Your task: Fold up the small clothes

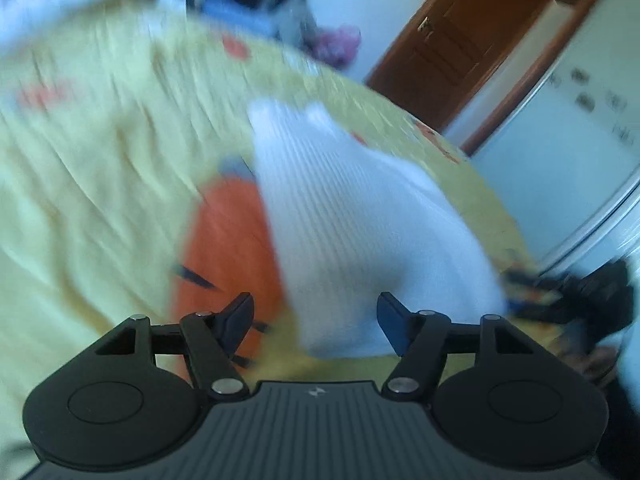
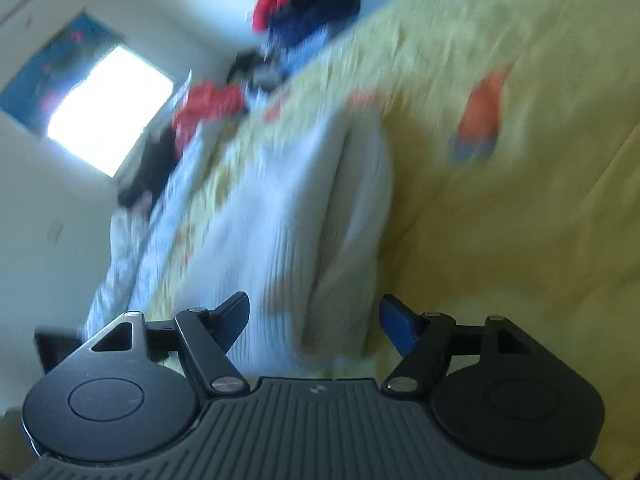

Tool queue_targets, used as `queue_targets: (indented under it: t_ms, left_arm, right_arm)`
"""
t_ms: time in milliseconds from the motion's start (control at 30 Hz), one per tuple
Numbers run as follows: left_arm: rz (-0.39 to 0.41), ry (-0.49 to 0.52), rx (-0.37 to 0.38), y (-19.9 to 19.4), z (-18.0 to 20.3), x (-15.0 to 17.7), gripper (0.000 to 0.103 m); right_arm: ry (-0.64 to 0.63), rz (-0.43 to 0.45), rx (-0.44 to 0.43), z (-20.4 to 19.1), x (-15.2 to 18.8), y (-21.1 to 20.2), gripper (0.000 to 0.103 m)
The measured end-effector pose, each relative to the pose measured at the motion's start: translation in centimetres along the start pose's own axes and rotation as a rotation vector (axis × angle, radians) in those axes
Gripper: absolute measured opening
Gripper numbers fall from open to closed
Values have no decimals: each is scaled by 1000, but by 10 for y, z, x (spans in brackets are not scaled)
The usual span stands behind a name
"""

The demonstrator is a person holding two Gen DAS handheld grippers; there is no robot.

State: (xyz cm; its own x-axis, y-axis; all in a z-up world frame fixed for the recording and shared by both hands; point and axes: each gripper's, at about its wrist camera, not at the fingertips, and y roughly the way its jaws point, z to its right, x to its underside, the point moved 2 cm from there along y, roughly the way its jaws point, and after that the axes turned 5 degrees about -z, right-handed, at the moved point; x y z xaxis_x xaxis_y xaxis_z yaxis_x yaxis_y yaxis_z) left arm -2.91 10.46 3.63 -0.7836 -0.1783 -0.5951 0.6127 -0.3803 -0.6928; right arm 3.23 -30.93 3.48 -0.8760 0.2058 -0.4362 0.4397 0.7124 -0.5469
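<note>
Fingers (image 1: 240,320) apart over white garment (image 1: 360,220) (door (image 1: 460,40) leftward only).

- One white ribbed garment (image 1: 360,216), lying straight ahead of my left jaws and reaching back between them; the same single piece (image 2: 288,216) lies ahead of my right jaws.
- One yellow bedsheet (image 1: 100,168) under it, spreading to both sides of my jaws.
- Orange printed patches on the sheet: one large (image 1: 228,248) just ahead-left of my left jaws, at least three smaller ones farther off; blur hides the exact count.
- One brown door (image 1: 460,40), far ahead-right of my left jaws.
- One bright window (image 2: 108,116), far ahead-left of my right jaws.
- One blurred heap of red and blue clothes (image 2: 308,4), far ahead; pieces uncountable.
- Two grippers: my left gripper (image 1: 316,320) and right gripper (image 2: 314,318), two fingers each, spread apart.
</note>
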Motion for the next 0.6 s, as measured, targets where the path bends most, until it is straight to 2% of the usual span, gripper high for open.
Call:
queue_targets:
  t_ms: [100, 200, 300, 400, 467, 500, 533, 600]
  left_arm:
    - [135, 104, -198, -17, 17, -10, 71]
    - [201, 236, -293, 2, 56, -20, 71]
    - [226, 373, -301, 34, 97, -22, 71]
    - [175, 485, -340, 76, 123, -23, 71]
    - [119, 501, -373, 101, 121, -21, 72]
    - [136, 492, -361, 104, 118, -20, 72]
    - [131, 488, -357, 105, 116, -20, 72]
    - [117, 468, -341, 106, 113, -23, 72]
  right_arm:
    - [-14, 148, 41, -8, -22, -21, 76]
    - [-102, 184, 48, -36, -46, -1, 78]
    - [-222, 151, 61, -69, -67, 48, 82]
    - [-308, 61, 150, -85, -80, 106, 84]
    - [-390, 1, 303, -81, -80, 141, 79]
    - [-438, -31, 355, -74, -76, 156, 79]
    - [-496, -1, 357, -74, -71, 157, 80]
    - [-504, 7, 356, -71, -68, 157, 79]
